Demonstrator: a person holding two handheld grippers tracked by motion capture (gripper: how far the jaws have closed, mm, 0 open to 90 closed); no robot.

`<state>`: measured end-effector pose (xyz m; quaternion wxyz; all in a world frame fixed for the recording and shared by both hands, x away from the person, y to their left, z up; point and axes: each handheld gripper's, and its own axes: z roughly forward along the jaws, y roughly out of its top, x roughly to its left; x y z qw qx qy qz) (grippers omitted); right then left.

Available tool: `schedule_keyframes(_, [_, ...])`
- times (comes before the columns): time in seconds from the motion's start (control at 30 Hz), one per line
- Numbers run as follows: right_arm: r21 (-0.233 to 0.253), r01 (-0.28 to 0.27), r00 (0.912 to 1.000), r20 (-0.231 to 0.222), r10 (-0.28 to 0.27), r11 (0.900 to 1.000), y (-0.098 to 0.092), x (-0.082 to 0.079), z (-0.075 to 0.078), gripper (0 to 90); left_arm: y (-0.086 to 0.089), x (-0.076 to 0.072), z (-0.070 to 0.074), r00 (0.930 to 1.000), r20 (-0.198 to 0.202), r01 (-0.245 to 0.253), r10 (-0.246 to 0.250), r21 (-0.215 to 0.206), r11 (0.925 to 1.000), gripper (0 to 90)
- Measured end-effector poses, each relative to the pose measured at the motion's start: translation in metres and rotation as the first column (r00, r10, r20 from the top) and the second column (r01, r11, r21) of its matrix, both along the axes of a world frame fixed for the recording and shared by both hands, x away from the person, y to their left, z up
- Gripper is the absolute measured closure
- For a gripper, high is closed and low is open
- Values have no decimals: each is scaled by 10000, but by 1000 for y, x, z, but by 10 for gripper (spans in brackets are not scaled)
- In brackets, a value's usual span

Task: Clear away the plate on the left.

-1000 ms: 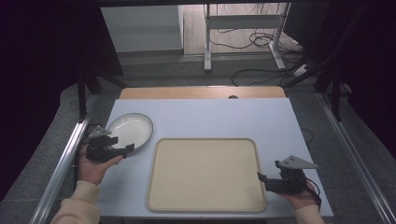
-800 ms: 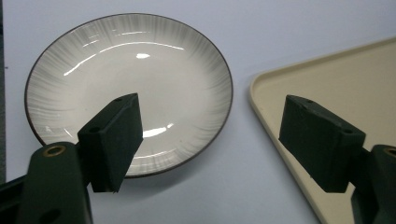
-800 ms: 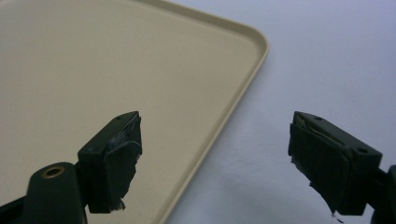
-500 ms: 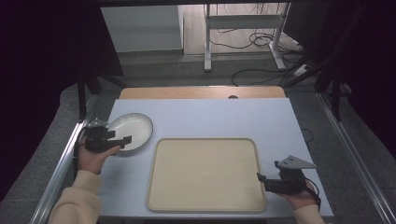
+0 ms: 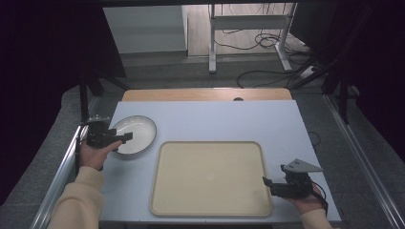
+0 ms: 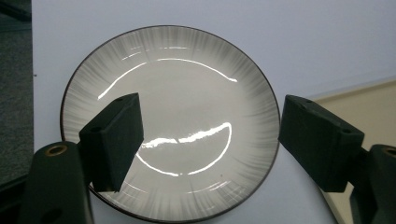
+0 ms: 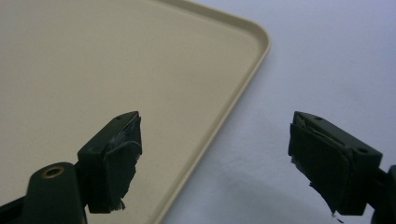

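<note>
- My left gripper fingers are spread over the round, glossy grey ceramic plate, lying at ten o'clock on the pale blue surface.
- It looks rigid, slick and breakable; I'd pinch its near rim.
- My right gripper fingers are spread, empty, straddling the beige plastic tray edge.

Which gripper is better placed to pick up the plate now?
Left. The left gripper hovers open over the plate, its jaws straddling it. The right gripper sits open at the tray's near right corner, across the table.
</note>
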<state>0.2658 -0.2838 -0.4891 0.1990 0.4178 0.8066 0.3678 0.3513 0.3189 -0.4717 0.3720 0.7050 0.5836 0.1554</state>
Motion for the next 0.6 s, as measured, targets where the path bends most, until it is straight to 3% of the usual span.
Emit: schedule_keyframes(0.6, [-71,50,9998,-199,-51,10000,-1,3,-3,174,15,33,-3,9976,-485,-527,498,-599,9968,232])
